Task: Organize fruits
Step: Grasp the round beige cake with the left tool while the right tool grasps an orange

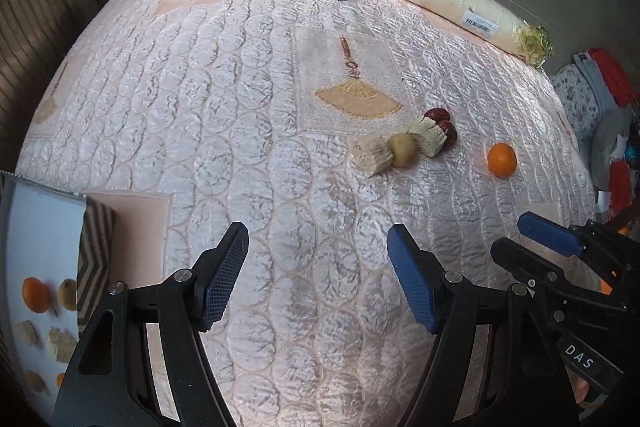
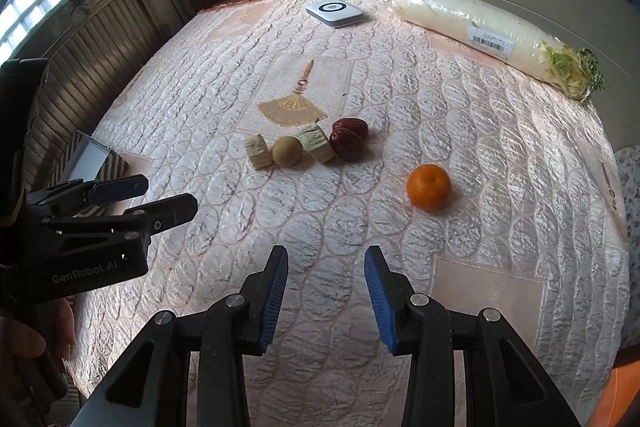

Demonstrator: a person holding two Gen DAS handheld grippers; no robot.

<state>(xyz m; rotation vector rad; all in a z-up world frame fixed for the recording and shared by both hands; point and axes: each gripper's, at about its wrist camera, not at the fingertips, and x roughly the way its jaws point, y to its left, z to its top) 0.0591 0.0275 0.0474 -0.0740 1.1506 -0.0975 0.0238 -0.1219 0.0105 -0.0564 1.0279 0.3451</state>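
Some fruit already sits in my box (image 1: 44, 267) at the bed's (image 1: 240, 115) near left corner: an orange, a pale round fruit and tan pieces. Left on the quilt, I judge: the orange (image 2: 428, 187) toward the right edge, and mid-bed the cluster of round fruit (image 2: 287, 151), two tan chunks and two dates (image 2: 349, 139). My left tongs (image 1: 318, 275) are spread and empty; my right tongs (image 2: 326, 291) stand narrower, holding nothing.

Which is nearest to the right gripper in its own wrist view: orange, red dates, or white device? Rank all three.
From the right gripper:
1. Orange, just ahead, slightly right.
2. Red dates, mid-cloth, beside the small cluster.
3. White device, at the far edge.
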